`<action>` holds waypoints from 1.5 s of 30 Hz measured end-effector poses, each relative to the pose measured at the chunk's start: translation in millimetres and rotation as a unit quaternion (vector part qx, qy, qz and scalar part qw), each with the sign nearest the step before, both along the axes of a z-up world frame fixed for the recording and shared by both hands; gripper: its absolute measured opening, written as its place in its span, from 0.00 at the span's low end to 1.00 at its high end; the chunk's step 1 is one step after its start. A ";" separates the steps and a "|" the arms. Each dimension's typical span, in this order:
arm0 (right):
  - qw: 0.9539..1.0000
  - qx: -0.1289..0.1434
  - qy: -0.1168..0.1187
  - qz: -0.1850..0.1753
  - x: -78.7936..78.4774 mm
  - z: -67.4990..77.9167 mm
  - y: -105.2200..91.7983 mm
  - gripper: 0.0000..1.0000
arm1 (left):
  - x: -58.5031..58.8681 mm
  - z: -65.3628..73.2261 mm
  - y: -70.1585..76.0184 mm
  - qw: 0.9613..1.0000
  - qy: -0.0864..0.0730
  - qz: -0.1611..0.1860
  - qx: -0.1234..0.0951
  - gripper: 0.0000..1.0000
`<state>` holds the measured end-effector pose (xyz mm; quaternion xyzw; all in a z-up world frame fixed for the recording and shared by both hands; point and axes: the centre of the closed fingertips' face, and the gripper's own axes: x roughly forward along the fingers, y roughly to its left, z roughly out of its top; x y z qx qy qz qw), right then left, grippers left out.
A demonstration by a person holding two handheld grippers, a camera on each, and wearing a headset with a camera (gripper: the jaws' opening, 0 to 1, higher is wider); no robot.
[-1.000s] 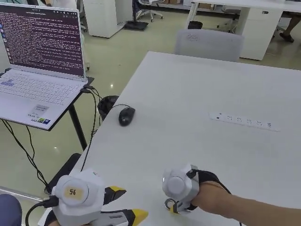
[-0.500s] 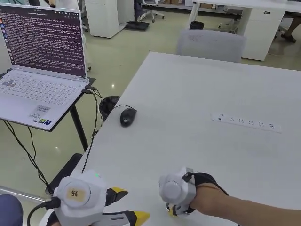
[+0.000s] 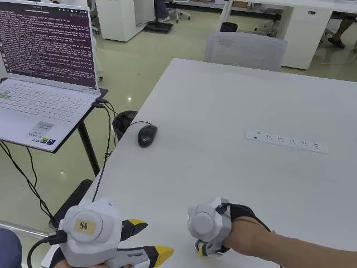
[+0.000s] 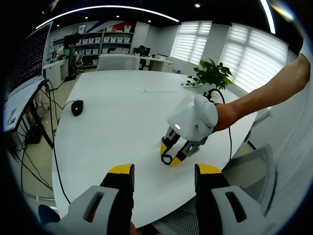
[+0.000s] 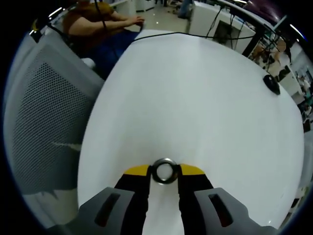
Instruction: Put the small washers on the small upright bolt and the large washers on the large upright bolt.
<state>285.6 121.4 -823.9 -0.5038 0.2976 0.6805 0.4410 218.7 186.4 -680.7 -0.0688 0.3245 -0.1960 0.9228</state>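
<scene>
washer (image 5: 154,174), one metal ring, sits pinched between the yellow tips of the right gripper (image 5: 164,171). the right gripper view shows this plainly: the ring's hole faces the camera and the white table (image 5: 195,98) lies below it, though i cannot tell whether the ring touches the surface. the mouse (image 5: 272,83) lies well beyond, toward the far side edge. in the head view the same gripper is seen from behind, at the table's near edge and well nearer the person than the mouse. its body hides most of its tips there, so the ring cannot be made out. the left gripper view gives the side-on look: the right gripper tilts down at the tabletop in a gloved hand (image 4: 222,115), its tips close together. the left gripper (image 4: 165,171) has its own fingers spread wide, nothing between them, also on the near side of the mouse. a power strip (image 3: 285,141) lies on the tabletop off to the mouse's right in the head view.
</scene>
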 end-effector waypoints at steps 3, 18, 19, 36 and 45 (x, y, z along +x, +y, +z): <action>1.000 0.000 0.002 -0.002 -3.4 -0.6 -5.2 0.23 | 1.1 -0.3 -1.1 1.000 -0.001 -0.002 0.000 0.48; 0.992 0.042 0.037 -0.115 2.4 0.6 -45.6 0.25 | 2.6 -1.6 -11.2 1.000 0.000 -0.011 -0.002 0.48; 0.991 0.037 0.038 -0.120 3.3 -1.3 -50.6 0.26 | 2.8 -1.1 -12.6 1.000 0.000 -0.012 -0.002 0.48; 0.992 0.055 0.038 -0.111 3.1 -2.5 -53.2 0.25 | 5.7 -1.4 -16.4 1.000 0.002 -0.016 -0.001 0.48; 0.985 0.066 0.047 -0.149 3.0 -1.3 -57.5 0.23 | 6.0 -2.7 -17.9 1.000 0.002 -0.017 -0.002 0.48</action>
